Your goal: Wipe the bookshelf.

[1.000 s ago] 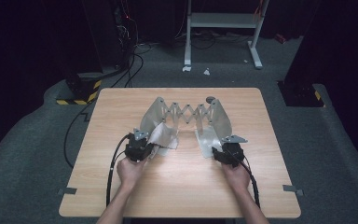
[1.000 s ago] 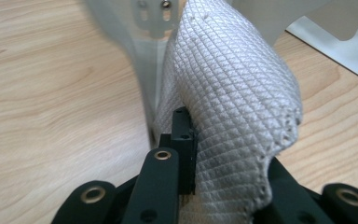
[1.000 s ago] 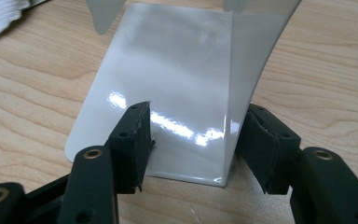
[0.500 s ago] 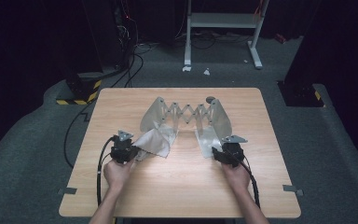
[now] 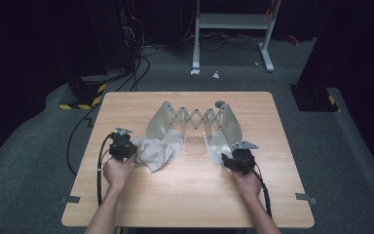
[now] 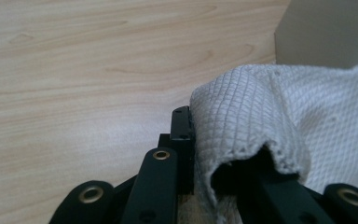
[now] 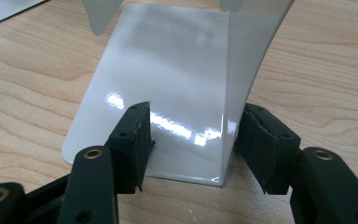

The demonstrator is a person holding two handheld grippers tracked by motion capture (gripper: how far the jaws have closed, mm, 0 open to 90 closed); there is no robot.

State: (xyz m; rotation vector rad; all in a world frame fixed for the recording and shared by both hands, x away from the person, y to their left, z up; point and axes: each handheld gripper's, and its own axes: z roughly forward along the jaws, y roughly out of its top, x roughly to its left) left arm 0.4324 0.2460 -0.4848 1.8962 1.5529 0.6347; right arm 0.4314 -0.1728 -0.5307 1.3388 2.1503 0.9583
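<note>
A shiny metal folding rack [image 5: 195,117] with scissor links stands mid-table on the wooden table [image 5: 185,195]. A white waffle-weave cloth [image 5: 156,151] lies by its left plate [image 5: 159,126]. My left gripper [image 5: 135,148] is shut on the cloth's left edge. In the left gripper view the cloth [image 6: 307,116] drapes over one jaw of the left gripper [image 6: 226,140]. My right gripper [image 5: 226,160] is open at the right plate [image 5: 218,145]. In the right gripper view the right gripper [image 7: 196,126] has one jaw on the plate's [image 7: 168,70] flat base and the other outside its upright wall.
A small dark round object [image 5: 220,103] sits near the table's far edge. Black cables [image 5: 99,165] trail from both grippers over the front edge. On the floor behind are a metal stand [image 5: 231,22] and a hazard-striped base [image 5: 80,105].
My left gripper has moved left across the table, dragging the cloth out from the rack's left plate. The right gripper has stayed in place.
</note>
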